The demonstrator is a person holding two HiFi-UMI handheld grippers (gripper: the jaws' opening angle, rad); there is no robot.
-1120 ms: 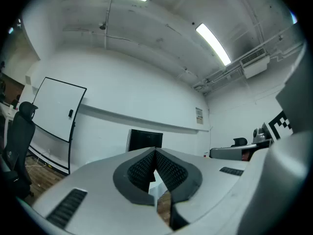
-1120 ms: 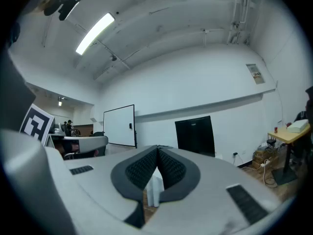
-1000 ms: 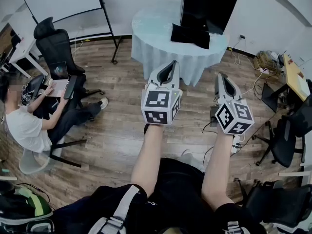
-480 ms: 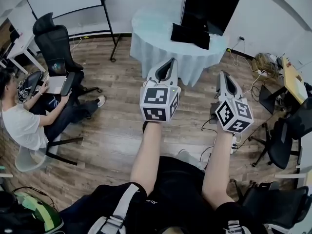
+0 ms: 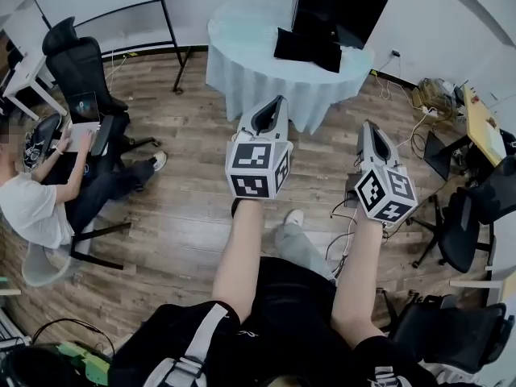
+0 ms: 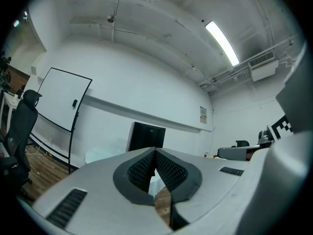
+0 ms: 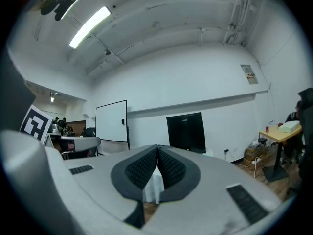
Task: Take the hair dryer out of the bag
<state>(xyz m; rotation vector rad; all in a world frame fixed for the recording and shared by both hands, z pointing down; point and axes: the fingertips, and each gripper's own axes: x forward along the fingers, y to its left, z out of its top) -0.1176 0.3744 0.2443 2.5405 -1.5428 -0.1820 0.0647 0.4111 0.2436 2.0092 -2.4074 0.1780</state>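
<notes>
No hair dryer shows in any view. A round table with a pale blue cloth stands ahead; on it are a tall black boxy thing and a flat black thing, and I cannot tell whether either is the bag. My left gripper and right gripper are held level over the wooden floor, short of the table and pointing at it. Both are shut with nothing between their pads. In the left gripper view the left gripper lines up with the black thing; so does the right gripper.
A person sits at the left with a laptop, next to a black office chair. A whiteboard stand is behind. Cables lie on the floor at right, near a yellow desk and black chairs.
The whole view has shifted: the table and the seated person slid left in the picture, and a shoe has come into sight below the grippers. Both grippers stay shut and empty.
</notes>
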